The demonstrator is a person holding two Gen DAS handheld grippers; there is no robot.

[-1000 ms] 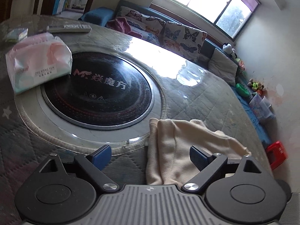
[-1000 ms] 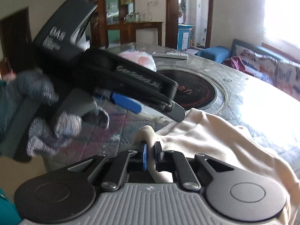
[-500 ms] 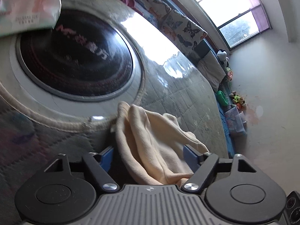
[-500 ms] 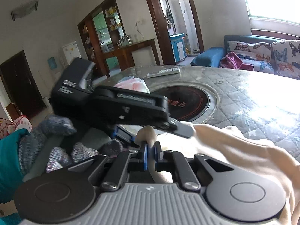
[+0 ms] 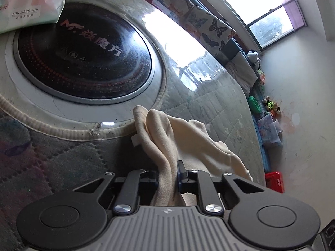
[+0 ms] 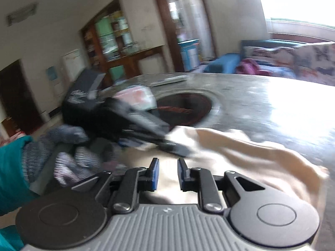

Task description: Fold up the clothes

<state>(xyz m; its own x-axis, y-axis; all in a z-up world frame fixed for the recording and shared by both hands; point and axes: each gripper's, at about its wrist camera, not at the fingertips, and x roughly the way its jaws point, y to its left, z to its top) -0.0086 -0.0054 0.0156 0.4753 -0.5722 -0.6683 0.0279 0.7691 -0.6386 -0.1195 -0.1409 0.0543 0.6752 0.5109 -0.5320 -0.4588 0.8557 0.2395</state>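
One cream garment (image 5: 180,142) bunched on quilted surface (image 5: 219,108), at 5 o'clock of one black round cooktop (image 5: 83,56). Fold clamped by left tongs (image 5: 168,175). Right tongs (image 6: 167,173) parted, nothing gripped, cloth beyond. One tissue pack (image 5: 29,4) at 11 o'clock.

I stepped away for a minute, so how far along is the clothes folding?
Early. Nothing looks folded: the cream fleece garment lies bunched beside the round black cooktop. In hand: the left gripper is shut on a garment fold; the right gripper is open, holding nothing. Spreading and folding remain.
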